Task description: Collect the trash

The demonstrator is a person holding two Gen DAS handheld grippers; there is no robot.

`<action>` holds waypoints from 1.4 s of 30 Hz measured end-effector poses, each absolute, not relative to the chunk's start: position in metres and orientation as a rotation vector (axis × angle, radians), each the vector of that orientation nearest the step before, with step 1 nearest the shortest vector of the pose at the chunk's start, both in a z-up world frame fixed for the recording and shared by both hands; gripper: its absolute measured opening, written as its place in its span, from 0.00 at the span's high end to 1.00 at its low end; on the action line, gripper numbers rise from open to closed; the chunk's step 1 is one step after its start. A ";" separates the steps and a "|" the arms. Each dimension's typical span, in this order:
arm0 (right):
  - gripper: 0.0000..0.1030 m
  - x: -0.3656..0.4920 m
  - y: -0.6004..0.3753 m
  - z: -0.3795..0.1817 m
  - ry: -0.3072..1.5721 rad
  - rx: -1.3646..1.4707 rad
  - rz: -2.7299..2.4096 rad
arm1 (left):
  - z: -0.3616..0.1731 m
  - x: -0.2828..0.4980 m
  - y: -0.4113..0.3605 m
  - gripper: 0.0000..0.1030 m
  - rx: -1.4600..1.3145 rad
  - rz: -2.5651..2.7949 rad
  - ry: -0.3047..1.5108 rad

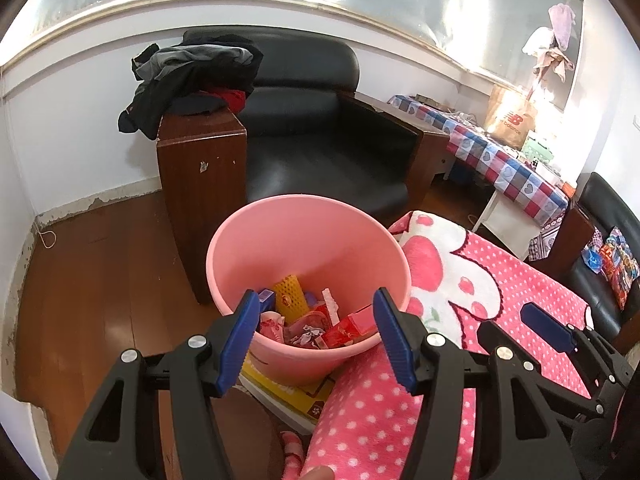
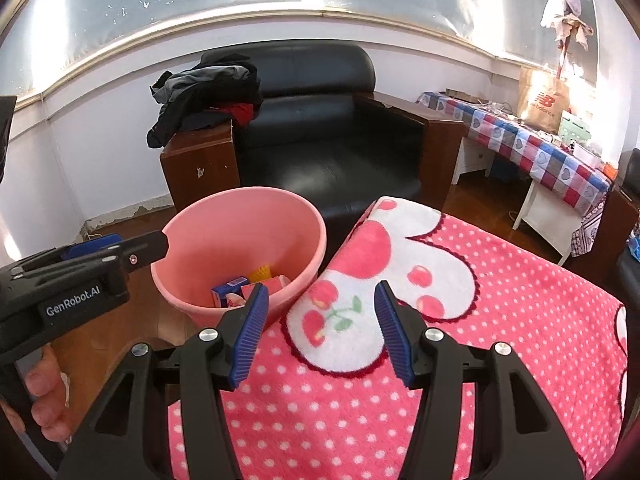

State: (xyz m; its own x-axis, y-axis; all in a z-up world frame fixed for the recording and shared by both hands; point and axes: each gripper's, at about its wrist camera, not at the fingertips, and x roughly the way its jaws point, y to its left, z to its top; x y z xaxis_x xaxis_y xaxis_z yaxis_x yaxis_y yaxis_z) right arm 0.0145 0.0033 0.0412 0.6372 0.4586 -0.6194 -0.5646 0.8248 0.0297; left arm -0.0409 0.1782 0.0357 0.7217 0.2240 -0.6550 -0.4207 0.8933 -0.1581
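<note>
A: Left wrist view first. Left tongs (image 1: 316,340) spread wide, nothing between the pads, hovering just over the near rim of the pink bin (image 1: 256,248). Inside the bin: wrappers (image 1: 308,330), a red carton (image 1: 352,326), a yellow mesh sleeve (image 1: 291,298). All light, thin, crushable; slick film on the wrappers, likely to slide unless pinched at a crumpled fold.

B: And the bin itself?

A: Thin plastic, stiff at the rim, probably light even loaded. Best taken at the rim wall, 1 pad inside and 1 outside. Resting on a yellow box (image 1: 296,392), so possibly tippy.

B: Room around it?

A: Tight. Wooden arm of the black armchair (image 1: 200,184) close on the far left, the pink dotted blanket (image 1: 520,280) touching or nearly touching on the right. Wood floor (image 1: 92,272) open to the left. Right tongs (image 1: 544,328) visible low over the blanket; opening not readable from here.

B: Right wrist view?

A: Right tongs (image 2: 318,328) gaping, empty, above the blanket (image 2: 500,300) near its cherry patch. No loose trash visible on the blanket. Bin (image 2: 240,232) up-left, left tongs (image 2: 156,246) at its left rim. Blanket soft, snag-prone under the pads. Open room over the blanket to the right; a checked-cloth tabletop (image 2: 540,152) well apart.
</note>
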 end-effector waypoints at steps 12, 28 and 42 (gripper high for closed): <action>0.46 0.009 -0.011 0.045 0.638 -0.148 0.563 | 0.045 -0.047 0.163 0.43 -0.273 0.359 0.652; 0.46 0.000 -0.025 0.051 0.610 -0.124 0.545 | 0.057 -0.060 0.145 0.43 -0.226 0.360 0.608; 0.46 -0.005 -0.028 0.058 0.586 -0.122 0.542 | 0.067 -0.067 0.141 0.43 -0.210 0.359 0.581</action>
State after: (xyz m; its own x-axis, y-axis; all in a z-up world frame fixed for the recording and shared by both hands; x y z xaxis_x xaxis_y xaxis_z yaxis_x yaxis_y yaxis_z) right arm -0.0054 -0.0282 0.0580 0.6987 0.4508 -0.5554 -0.5186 0.8541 0.0409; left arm -0.0670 0.1411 0.0669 0.7768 0.2703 -0.5688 -0.3875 0.9172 -0.0932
